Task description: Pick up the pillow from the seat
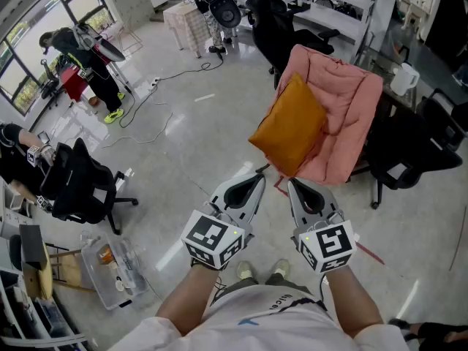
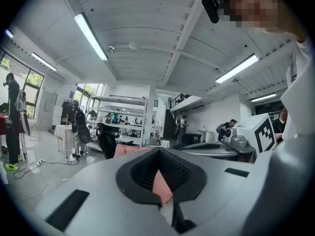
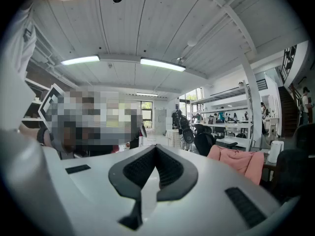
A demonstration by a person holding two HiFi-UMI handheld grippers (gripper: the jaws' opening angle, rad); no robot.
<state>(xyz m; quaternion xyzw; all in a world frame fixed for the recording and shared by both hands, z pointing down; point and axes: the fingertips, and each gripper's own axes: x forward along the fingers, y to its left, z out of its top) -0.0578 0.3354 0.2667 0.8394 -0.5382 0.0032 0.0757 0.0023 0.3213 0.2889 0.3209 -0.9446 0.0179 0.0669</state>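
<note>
An orange pillow [image 1: 289, 126] leans tilted on the seat of a chair draped in a pink padded cover [image 1: 347, 101]. In the head view my left gripper [image 1: 260, 175] and right gripper [image 1: 292, 184] are side by side just short of the pillow's lower corner, both shut and holding nothing. From the left gripper view the left gripper [image 2: 158, 151] has its jaws together, and the pink cover [image 2: 129, 150] shows beyond them. In the right gripper view the right gripper [image 3: 155, 149] is shut too, with the pink cover [image 3: 236, 162] off to its right. The pillow is not visible in either gripper view.
A black office chair [image 1: 80, 185] stands at the left, another [image 1: 413, 148] right of the pink chair. A clear plastic box [image 1: 117, 269] sits on the floor lower left. A cable [image 1: 164, 79] runs across the shiny floor. A person [image 1: 80, 57] stands by the window.
</note>
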